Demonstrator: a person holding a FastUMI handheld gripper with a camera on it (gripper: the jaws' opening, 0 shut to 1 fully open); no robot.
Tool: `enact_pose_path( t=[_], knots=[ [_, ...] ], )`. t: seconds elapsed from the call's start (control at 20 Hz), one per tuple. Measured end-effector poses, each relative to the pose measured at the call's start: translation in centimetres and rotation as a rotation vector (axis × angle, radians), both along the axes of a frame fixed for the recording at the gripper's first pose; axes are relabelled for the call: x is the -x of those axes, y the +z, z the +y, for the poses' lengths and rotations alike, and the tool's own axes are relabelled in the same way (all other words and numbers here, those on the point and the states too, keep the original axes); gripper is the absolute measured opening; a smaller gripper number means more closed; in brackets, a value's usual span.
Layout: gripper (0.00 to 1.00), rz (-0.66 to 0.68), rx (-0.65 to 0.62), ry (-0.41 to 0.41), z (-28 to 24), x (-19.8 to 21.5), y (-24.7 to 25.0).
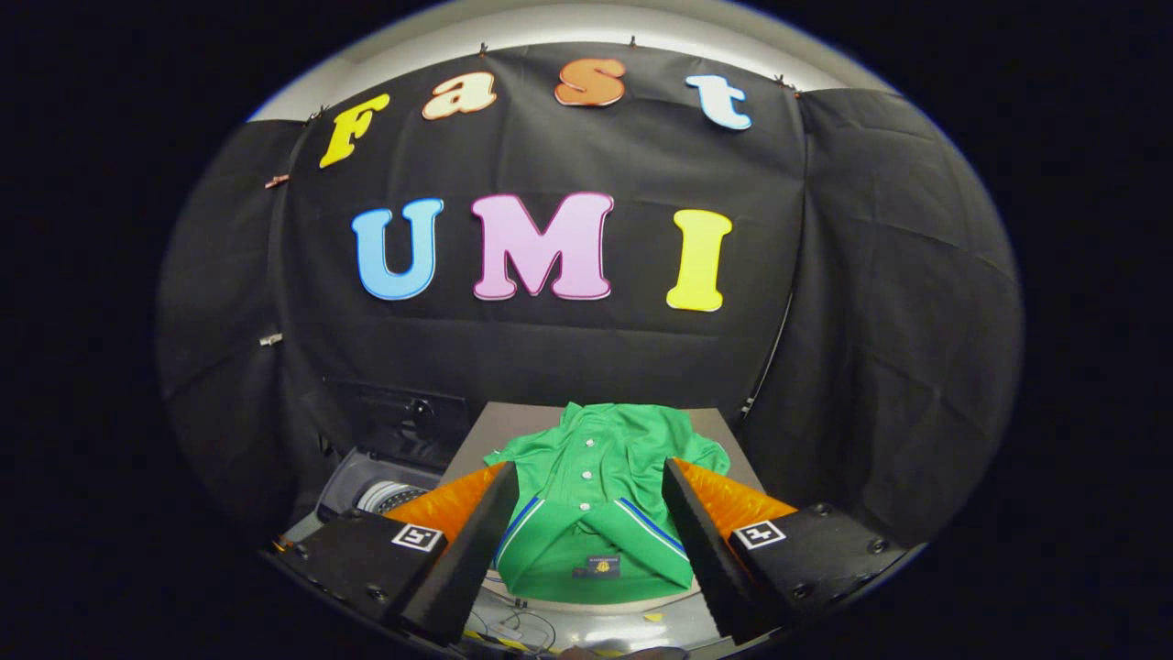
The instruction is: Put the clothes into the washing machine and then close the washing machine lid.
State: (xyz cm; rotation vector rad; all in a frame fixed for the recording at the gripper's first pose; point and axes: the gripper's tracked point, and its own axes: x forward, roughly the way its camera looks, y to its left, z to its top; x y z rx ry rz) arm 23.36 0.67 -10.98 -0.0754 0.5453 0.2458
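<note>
Your fingers stand spread wide, gripping nothing. The green shirt lies between them on the desk. The washing machine sits left of the shirt.

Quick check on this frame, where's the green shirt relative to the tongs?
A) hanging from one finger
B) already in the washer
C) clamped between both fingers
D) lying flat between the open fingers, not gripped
D: the green shirt lies spread on the table, with the tongs open wide to either side of it and neither finger pressing it; the washing machine sits off to the left.
</note>
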Motion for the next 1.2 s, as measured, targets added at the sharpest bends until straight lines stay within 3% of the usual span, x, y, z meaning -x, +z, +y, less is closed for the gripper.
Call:
enact_pose_path(
  t=[0.4, 0.6, 0.7, 0.85, 0.95, 1.0, 1.2],
  knots=[
    [0.99, 0.196, 0.09, -0.019, 1.0, -8.1, -9.8],
    [0.99, 0.332, 0.037, -0.028, 1.3, -8.4, -14.2],
    [1.0, 0.294, 0.08, -0.025, 0.9, -8.9, -14.1],
    [0.55, 0.315, 0.055, -0.018, 1.0, -8.7, -14.2],
    [0.24, 0.304, -0.027, -0.064, 1.1, -9.0, -14.1],
    [0.15, 0.299, -0.062, -0.082, 1.0, -9.1, -13.6],
    [0.15, 0.299, -0.198, -0.125, 1.1, -9.3, -11.7]
  ],
)
